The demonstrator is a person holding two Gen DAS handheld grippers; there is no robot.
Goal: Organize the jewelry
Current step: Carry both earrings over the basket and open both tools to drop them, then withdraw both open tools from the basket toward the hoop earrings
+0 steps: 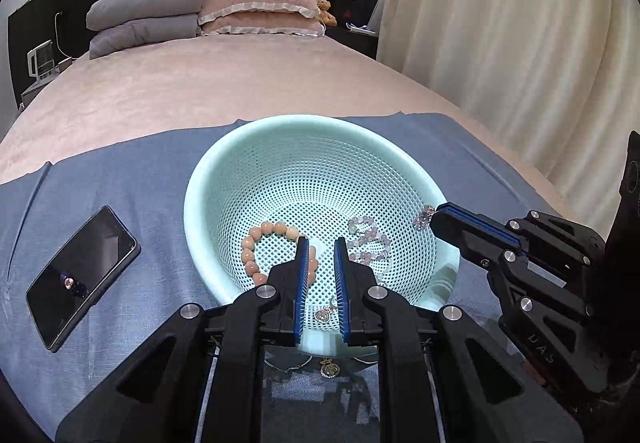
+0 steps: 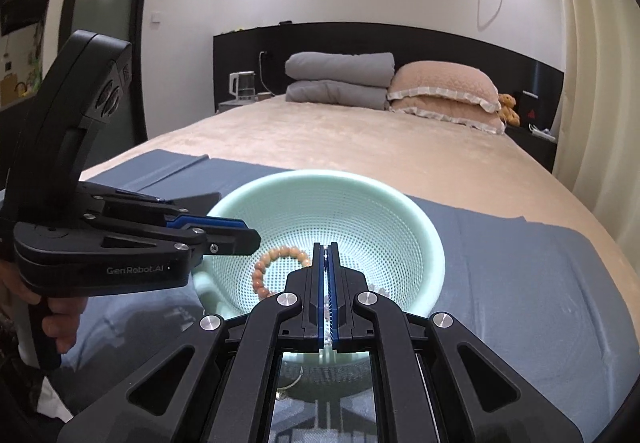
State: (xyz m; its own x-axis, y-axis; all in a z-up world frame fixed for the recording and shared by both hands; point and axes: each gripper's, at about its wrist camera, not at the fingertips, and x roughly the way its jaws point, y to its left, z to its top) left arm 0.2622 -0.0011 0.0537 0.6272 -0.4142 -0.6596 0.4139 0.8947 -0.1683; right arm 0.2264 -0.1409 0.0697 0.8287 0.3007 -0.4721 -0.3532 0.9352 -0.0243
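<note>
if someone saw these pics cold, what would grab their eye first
The round mint-green perforated plastic basket sits centre on a blue-grey cloth spread over the bed. Inside lie a peach round-bead bracelet and a pale lilac crystal-bead bracelet. The right gripper pinches a sparkly clear trinket over the rim, while the left gripper stands open above the beads.

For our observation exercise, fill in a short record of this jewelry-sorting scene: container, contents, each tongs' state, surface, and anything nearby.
container: mint basket
contents: peach bracelet, pale bracelet
left tongs: open, above the basket, holding nothing
right tongs: shut on a pale beaded piece, over the basket rim
surface: blue cloth on a bed
nearby: phone, pendant in front of the basket
</note>
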